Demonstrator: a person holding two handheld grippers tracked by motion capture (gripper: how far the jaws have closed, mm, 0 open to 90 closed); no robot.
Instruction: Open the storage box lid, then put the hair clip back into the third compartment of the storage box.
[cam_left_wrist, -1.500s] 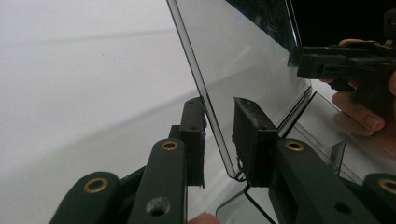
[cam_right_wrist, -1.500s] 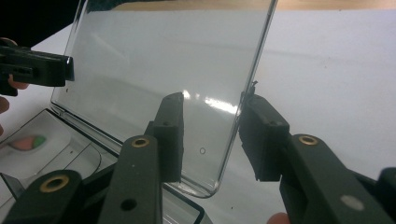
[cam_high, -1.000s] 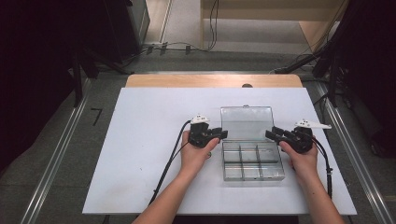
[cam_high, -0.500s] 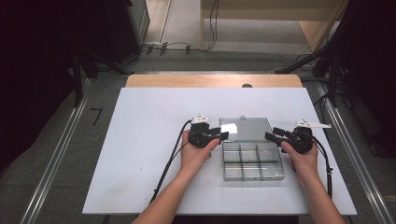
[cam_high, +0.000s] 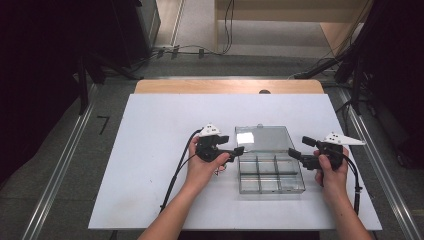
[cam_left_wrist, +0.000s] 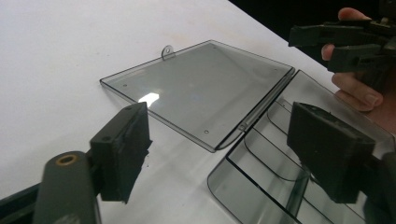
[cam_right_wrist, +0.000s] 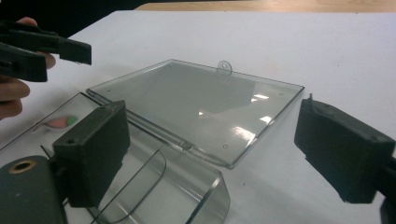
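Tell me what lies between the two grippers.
The clear box with its lid folded flat open lies between the left gripper and right gripper, plain in the high view; neither touches it.

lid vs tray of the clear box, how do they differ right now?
The lid lies flat and open on the table on the far side of the hinge; the tray sits on the near side, between the two grippers. The lid is one plain flat panel with a small tab on its far edge; the tray is deeper, split into compartments by dividers. Both are clear plastic, joined at the hinge.
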